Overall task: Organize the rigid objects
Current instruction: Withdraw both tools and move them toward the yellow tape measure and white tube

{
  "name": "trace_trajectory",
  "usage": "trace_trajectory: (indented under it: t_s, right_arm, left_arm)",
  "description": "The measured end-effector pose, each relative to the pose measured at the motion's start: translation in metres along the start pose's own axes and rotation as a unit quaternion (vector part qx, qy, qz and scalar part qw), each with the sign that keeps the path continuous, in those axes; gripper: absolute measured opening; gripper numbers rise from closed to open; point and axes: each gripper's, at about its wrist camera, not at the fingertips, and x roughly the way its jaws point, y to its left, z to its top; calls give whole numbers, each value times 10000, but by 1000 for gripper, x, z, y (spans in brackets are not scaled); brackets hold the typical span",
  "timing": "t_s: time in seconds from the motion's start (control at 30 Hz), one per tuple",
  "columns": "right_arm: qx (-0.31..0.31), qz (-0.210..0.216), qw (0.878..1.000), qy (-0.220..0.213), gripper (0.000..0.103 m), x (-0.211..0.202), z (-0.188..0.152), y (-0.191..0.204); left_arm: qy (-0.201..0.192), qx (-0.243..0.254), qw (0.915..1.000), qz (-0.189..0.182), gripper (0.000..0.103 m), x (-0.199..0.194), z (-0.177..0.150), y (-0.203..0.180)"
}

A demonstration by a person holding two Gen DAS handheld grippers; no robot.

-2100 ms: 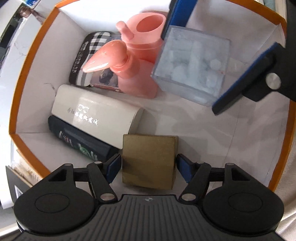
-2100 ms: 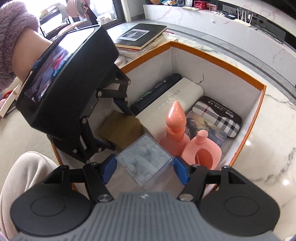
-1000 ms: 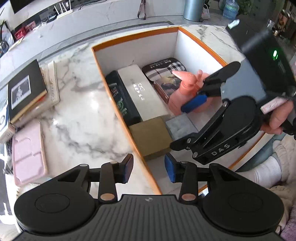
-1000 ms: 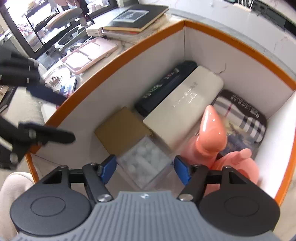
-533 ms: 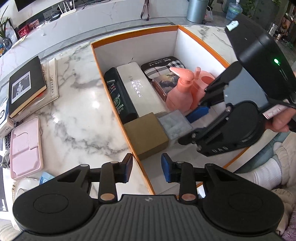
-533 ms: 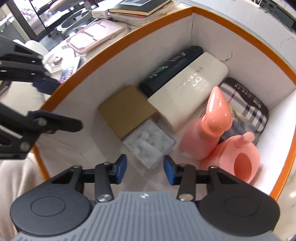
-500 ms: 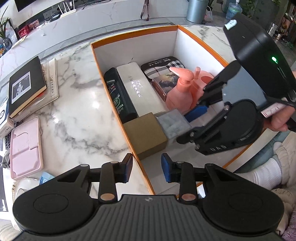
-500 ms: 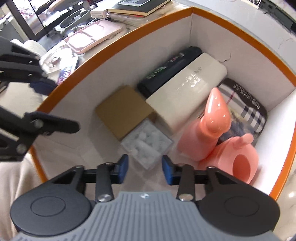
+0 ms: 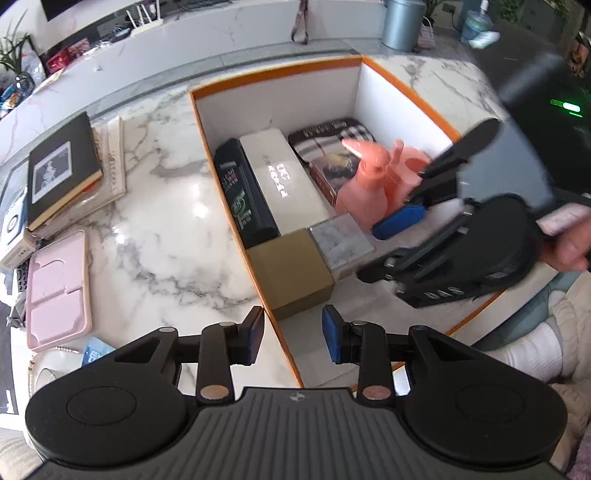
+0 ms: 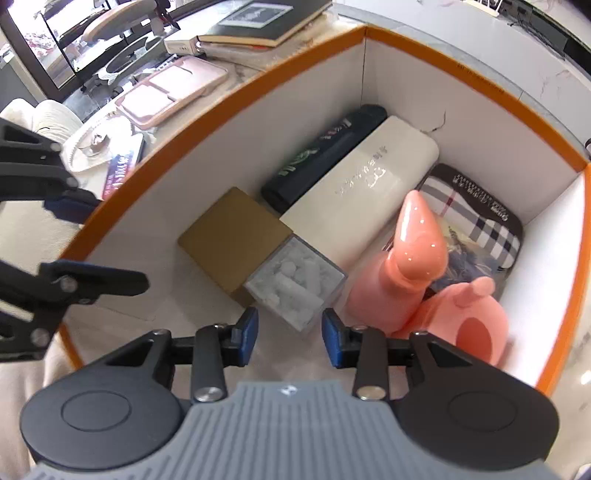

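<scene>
An orange-rimmed white box point(image 9: 280, 77) point(image 10: 443, 55) holds a brown box point(image 9: 291, 271) point(image 10: 232, 240), a clear plastic box point(image 9: 341, 242) point(image 10: 295, 282), a white case point(image 9: 284, 181) point(image 10: 362, 188), a black case point(image 9: 243, 199) point(image 10: 325, 155), a plaid case point(image 9: 328, 134) point(image 10: 476, 206) and a pink pump bottle point(image 9: 364, 188) point(image 10: 402, 273) beside a pink cup point(image 10: 469, 325). My left gripper point(image 9: 293, 336) is open and empty above the box's near left rim. My right gripper point(image 10: 290, 338) is open and empty just in front of the clear box; it also shows in the left wrist view point(image 9: 399, 221).
On the marble counter point(image 9: 155, 229) left of the box lie a stack of books point(image 9: 66, 173) point(image 10: 258, 22), a pink tray point(image 9: 57, 290) point(image 10: 173, 88) and small items on a round plate point(image 10: 92, 144). A person's leg point(image 9: 535, 350) is at the right.
My right gripper let go of the clear box beside the brown box and drew back with narrower jaws. My left gripper left the brown box, rose out and pulled back over the rim.
</scene>
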Motion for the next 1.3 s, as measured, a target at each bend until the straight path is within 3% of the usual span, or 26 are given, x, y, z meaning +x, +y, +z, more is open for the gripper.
trace_trajectory:
  t_s: [0.17,0.23,0.33,0.5,0.67,0.8,0.93,1.0,1.1,1.17,1.3]
  right_arm:
    - [186,-21,9977,-645,40,-50,-21,0]
    - [419,-41,9939,-1015,45,-75,-35,-3]
    - [765,-111,9853,-1525,45,-108,-62,-9]
    - [1223,-420,9707,-2024,46,-152,-113,-27]
    - [1863,-775,9577,-2052,46,-186,-171,-75]
    - [2830,-1206,9298,-2021,46,-206,-224,-117]
    - [3608,-1401,8995,-2029,52,-208,-266,-142]
    - [3818,-1363,8900,-2087,54,-202,-278,-150]
    - [3860,-1457,8855,-2137,56,-194,-281,-156]
    - [3767,-1438,8896,-2146,62,-187,-278,-158]
    - [3708,-1229,8989,-1982,63,-171,-282,-170]
  left_arm:
    - [-622,60,9969,487,38,-35,0,-15]
    - [-929,119,9943,507,38,-52,1,-27]
    - [-1298,259,9903,425,38,-73,3,-55]
    - [-1764,592,9825,-116,38,-95,14,-115]
    - [-1917,863,9756,-636,38,-87,26,-175]
    - [-1573,961,9752,-1225,38,-58,40,-218]
    - [-1400,1170,9760,-1191,39,-18,48,-257]
    - [-1215,1398,9755,-1186,45,3,47,-274]
    - [-752,1577,9775,-1180,53,37,45,-290]
    - [-529,1694,9787,-1033,63,57,46,-296]
    - [-364,1835,9791,-792,68,83,46,-308]
